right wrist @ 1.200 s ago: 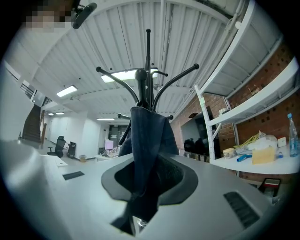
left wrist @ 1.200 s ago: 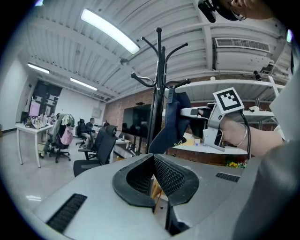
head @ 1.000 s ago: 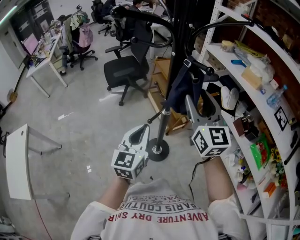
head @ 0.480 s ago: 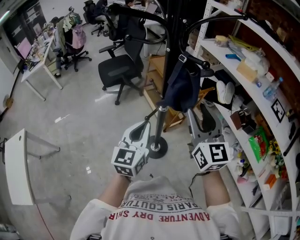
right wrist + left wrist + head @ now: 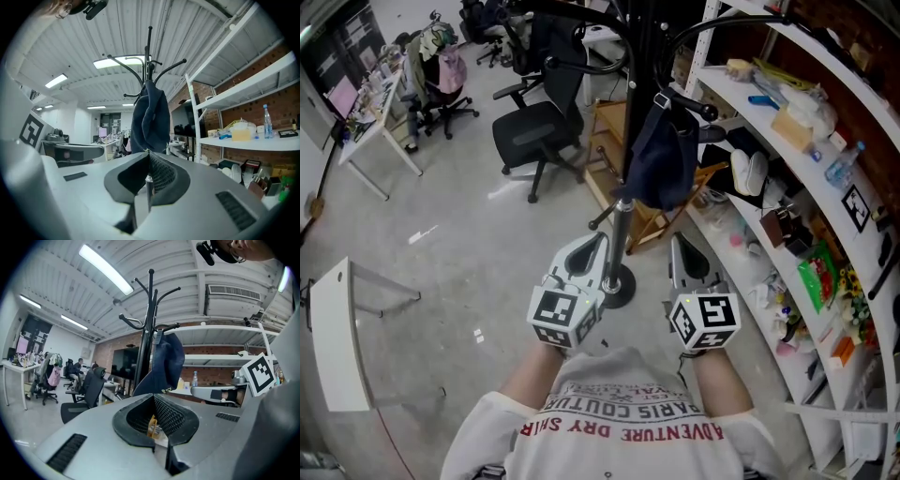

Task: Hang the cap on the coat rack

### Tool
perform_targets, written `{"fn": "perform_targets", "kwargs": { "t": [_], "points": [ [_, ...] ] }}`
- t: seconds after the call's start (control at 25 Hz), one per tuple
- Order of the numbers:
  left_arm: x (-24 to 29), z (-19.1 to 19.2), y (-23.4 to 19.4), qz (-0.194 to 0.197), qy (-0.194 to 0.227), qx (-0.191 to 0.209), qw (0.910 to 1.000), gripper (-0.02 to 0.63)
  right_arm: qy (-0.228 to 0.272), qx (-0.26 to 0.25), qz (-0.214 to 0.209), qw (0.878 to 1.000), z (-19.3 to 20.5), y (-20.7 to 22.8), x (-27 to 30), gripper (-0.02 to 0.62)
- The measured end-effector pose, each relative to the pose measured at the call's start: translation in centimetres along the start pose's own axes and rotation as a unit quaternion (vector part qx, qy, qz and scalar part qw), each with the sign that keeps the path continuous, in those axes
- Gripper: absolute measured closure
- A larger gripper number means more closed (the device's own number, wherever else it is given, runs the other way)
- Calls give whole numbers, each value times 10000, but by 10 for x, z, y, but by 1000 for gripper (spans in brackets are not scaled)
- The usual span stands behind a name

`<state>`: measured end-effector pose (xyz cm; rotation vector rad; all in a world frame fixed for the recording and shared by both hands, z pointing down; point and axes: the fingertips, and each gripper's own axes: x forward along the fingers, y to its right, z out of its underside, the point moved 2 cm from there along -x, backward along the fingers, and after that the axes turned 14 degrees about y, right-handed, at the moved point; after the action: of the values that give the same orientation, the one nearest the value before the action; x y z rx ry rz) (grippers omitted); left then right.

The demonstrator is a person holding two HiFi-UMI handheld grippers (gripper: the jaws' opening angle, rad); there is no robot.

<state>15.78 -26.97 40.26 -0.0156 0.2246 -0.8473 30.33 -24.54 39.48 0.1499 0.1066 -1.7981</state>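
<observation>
Right hand-held gripper, jaws just closed empty, sits below the hung cap

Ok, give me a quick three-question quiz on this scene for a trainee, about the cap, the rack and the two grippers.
1. True or false: the left gripper holds the cap in its jaws.
2. Where is the cap? A: on a shelf. B: hanging on the coat rack. C: on the floor.
3. What is between the right gripper's jaws?
Key: 1 false, its jaws are together and empty. 2 B. 3 nothing; those jaws have just closed, and the cap hangs apart from them.
</observation>
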Motion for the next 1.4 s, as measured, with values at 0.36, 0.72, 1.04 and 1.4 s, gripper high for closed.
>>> {"fn": "perform_targets", "kwargs": {
  "t": [0.36, 0.72, 1.04, 1.4],
  "points": [
    [-4, -1, 3, 47, -4, 32, 10000, 600, 29, 258, -34, 9997, 3, -8, -7, 580],
    [-6, 0, -2, 51, -15, 48, 10000, 600, 2, 300, -113, 9995, 5, -15, -6, 580],
    [-5, 8, -2, 84, -141, 49, 9999, 600, -133, 402, -99, 9991, 15, -14, -3, 580],
    [2, 12, -7, 33, -181, -9, 9998, 600, 40, 395, -73, 9992, 6, -11, 1, 580]
  ]
}}
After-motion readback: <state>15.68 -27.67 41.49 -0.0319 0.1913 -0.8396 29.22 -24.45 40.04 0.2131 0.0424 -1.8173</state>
